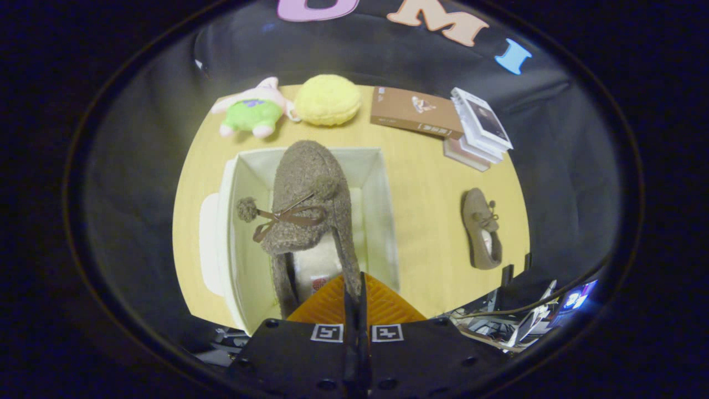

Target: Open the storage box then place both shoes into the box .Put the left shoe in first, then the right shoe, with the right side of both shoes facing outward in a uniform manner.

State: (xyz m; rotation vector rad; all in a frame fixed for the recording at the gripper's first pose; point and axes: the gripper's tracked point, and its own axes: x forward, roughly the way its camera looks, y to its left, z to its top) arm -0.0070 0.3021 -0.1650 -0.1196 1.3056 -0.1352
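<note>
One shoe point(310, 188) hangs over the open box point(232, 221), its heel edge pinched in the gripper point(354, 288) for lowering; the other shoe point(482, 235) waits at three o'clock.

The held shoe point(310, 194) hides much of the storage box point(382, 221) floor. Its heel is covered by the hand-held gripper point(354, 293). The box's lid point(207, 249) is mostly hidden behind the left wall.

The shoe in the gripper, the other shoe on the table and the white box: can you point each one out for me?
Held shoe point(310, 188): gripper view, on its fuzzy toe, hanging over the box.
Other shoe point(481, 235): gripper view, on its upper.
White box point(382, 210): gripper view, on its right wall.
Gripper point(354, 291): gripper view, fingers pinching the held shoe's collar.
</note>
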